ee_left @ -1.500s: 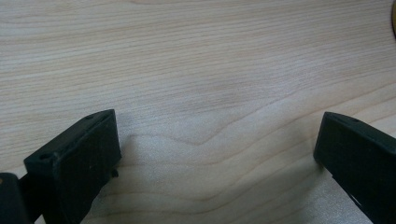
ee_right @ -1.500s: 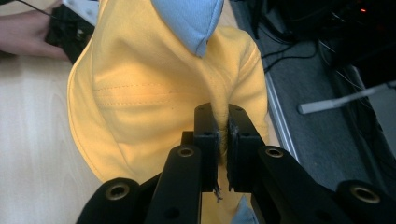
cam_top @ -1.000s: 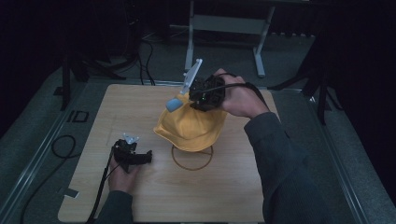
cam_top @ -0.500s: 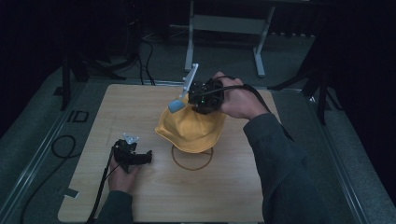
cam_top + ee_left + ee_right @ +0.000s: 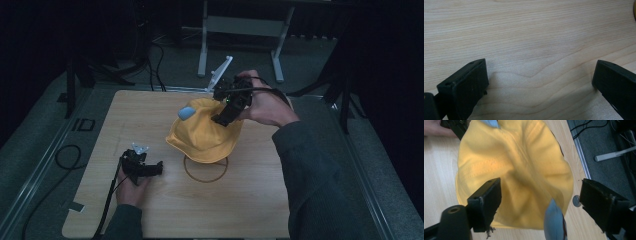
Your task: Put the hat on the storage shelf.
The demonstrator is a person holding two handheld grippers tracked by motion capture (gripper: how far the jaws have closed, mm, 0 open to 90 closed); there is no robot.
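Open worktop around one yellow obstacle

The yellow hat (image 5: 205, 137) on its ring stand (image 5: 206, 170) blocks my worktop's (image 5: 250, 210) middle; the near edge and right side lie free, my left claw (image 5: 150, 169) sits near the left edge.

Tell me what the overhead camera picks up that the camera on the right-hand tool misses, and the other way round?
The high view takes in the whole light wooden table, the thin ring-shaped base under the soft yellow fabric hat, and the person's sleeve. The right gripper view looks between the right tool, jaws standing wide apart off the cloth, and catches a small round grey disc. Both share the hat, its pale blue tabs and the left tool.
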